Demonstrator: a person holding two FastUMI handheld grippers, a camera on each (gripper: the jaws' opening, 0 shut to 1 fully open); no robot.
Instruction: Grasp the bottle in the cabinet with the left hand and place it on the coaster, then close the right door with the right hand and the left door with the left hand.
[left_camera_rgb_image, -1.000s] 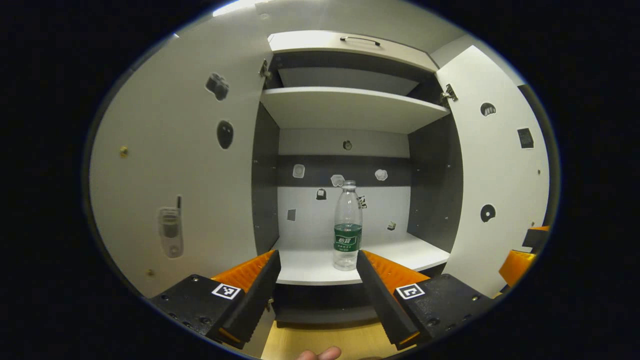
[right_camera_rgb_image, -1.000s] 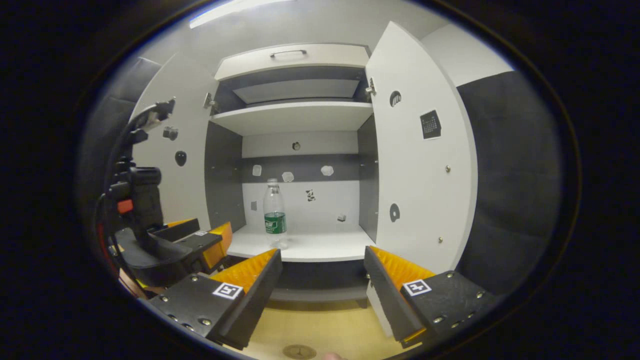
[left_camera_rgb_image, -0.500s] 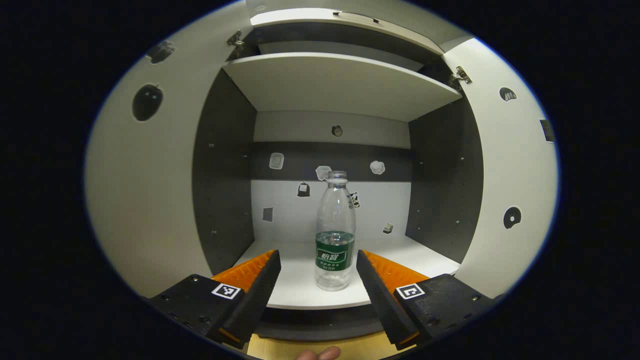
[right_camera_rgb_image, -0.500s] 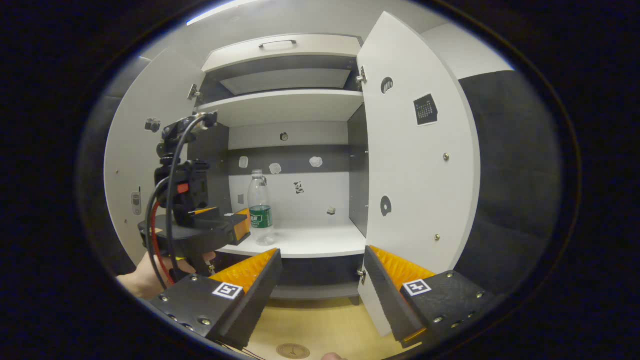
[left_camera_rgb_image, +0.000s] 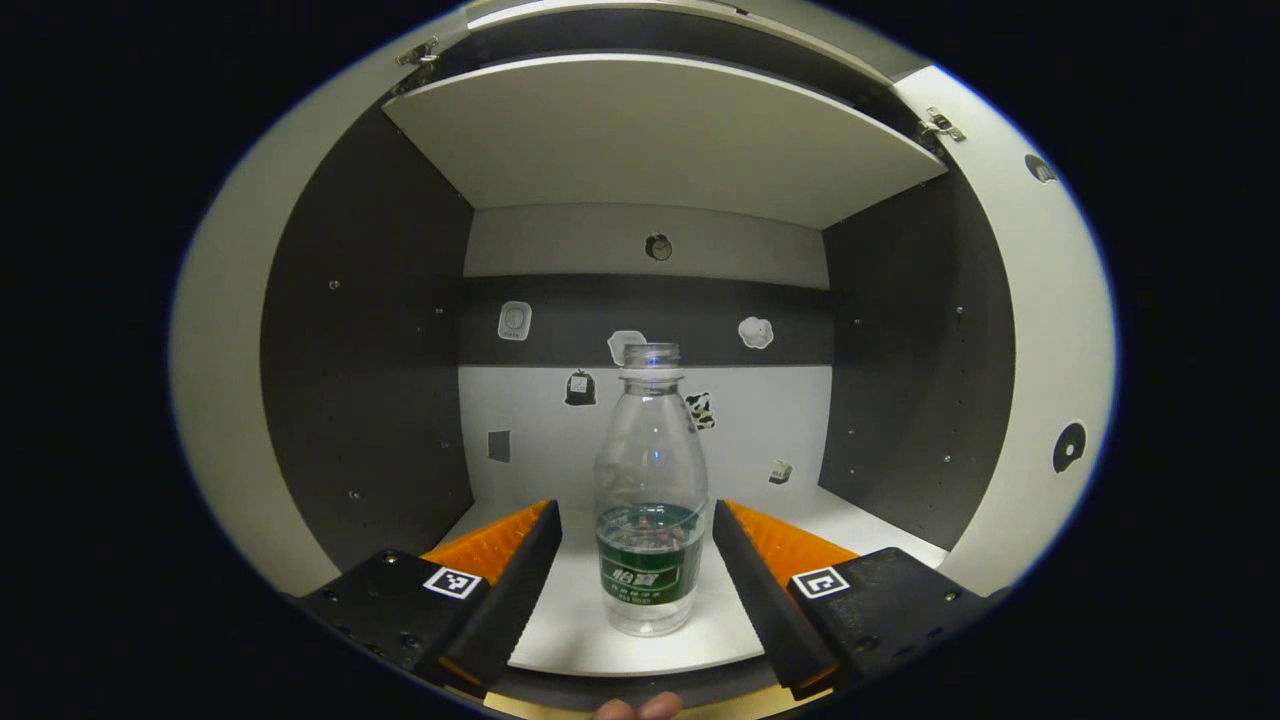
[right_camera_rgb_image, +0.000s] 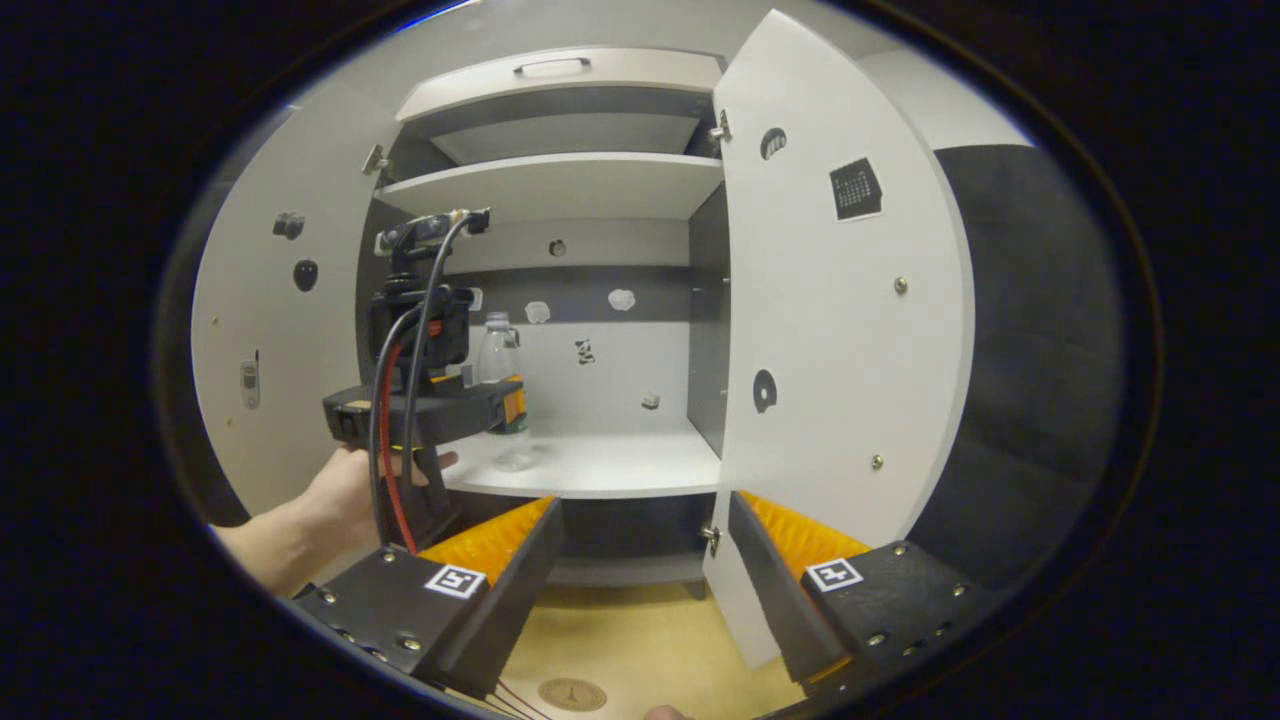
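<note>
Bottle stands upright on the lower shelf of the cabinet, dead ahead of our left gripper. Fingers spread wide, one each side of the label, not touching yet. Long axis vertical, so we judge a straight side-on squeeze should do. Right gripper, fingers also spread and empty, hangs back w/ the right door just beside it. Coaster lies on the counter below.
</note>
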